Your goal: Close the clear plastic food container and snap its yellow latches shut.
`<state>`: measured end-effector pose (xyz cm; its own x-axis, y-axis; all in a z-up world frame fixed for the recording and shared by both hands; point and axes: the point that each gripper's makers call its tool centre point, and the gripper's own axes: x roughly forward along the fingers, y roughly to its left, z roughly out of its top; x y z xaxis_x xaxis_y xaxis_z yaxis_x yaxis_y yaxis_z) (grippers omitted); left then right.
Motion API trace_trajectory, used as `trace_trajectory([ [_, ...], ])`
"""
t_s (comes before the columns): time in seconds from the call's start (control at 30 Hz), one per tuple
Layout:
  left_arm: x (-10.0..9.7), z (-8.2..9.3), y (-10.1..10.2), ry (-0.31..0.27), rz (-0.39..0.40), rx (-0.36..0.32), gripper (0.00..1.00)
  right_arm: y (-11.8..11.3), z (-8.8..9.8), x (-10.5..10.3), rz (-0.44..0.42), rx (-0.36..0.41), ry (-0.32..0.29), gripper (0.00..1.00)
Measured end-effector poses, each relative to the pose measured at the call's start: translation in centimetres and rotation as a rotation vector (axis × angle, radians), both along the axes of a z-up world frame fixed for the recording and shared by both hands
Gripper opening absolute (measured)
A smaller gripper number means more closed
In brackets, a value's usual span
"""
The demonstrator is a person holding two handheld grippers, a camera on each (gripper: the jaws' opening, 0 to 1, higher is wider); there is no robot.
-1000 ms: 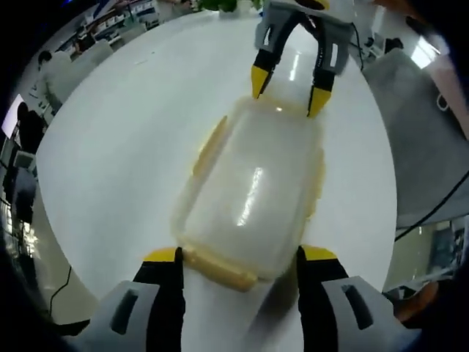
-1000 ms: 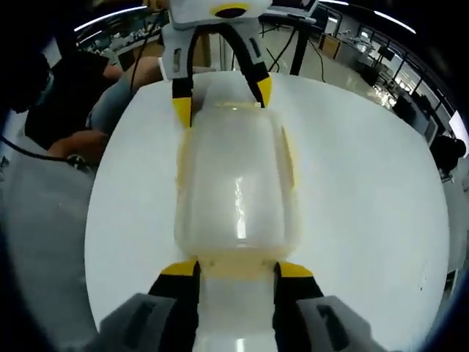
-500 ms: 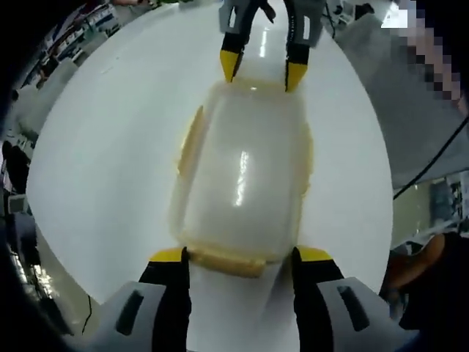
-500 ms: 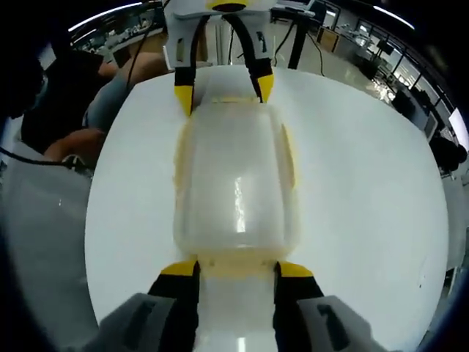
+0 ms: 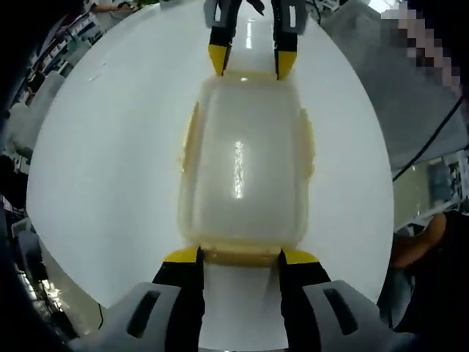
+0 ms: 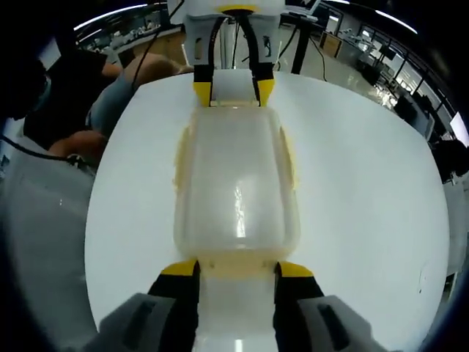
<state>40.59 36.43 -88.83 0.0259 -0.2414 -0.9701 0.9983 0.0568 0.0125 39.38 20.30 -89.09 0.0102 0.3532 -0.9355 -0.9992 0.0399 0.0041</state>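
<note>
Here the lidded container (image 5: 242, 172) lies on the white table (image 5: 110, 161), lengthwise between the two grippers. The left gripper (image 5: 238, 257) and right gripper (image 6: 237, 269) stand spread, each straddling an end latch.

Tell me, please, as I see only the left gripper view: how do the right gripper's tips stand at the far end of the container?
Observer: The right gripper is open, one yellow tip on each side of the end latch of the container.
Operator: What is behind my left gripper?
Observer: A black stand rises beyond the table, behind the left gripper.
Operator: Is anyone near?
Observer: A person in dark clothes is at the table's edge, beside that end.
</note>
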Motion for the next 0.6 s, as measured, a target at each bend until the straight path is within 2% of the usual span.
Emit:
trace_trajectory([
  [0.2, 0.01, -0.06, 0.2, 0.003, 0.006, 0.002, 0.38, 0.3, -0.16, 0.11, 0.033, 0.009, -0.002, 0.39],
  [0.27, -0.12, -0.15, 0.12, -0.007, -0.006, 0.033, 0.38, 0.3, -0.21, 0.12, 0.039, 0.002, -0.001, 0.39],
  [0.43, 0.4, -0.15, 0.61, -0.002, -0.02, 0.031, 0.38, 0.3, -0.14, 0.11, 0.029, -0.006, -0.001, 0.37],
  [0.47, 0.23, -0.13, 0.48, -0.003, -0.006, 0.03, 0.38, 0.27, -0.15, 0.13, 0.03, -0.005, -0.001, 0.37],
  [0.6, 0.01, -0.01, 0.06, -0.01, -0.032, 0.05, 0.37, 0.21, -0.12, 0.01, 0.024, 0.008, -0.006, 0.36],
])
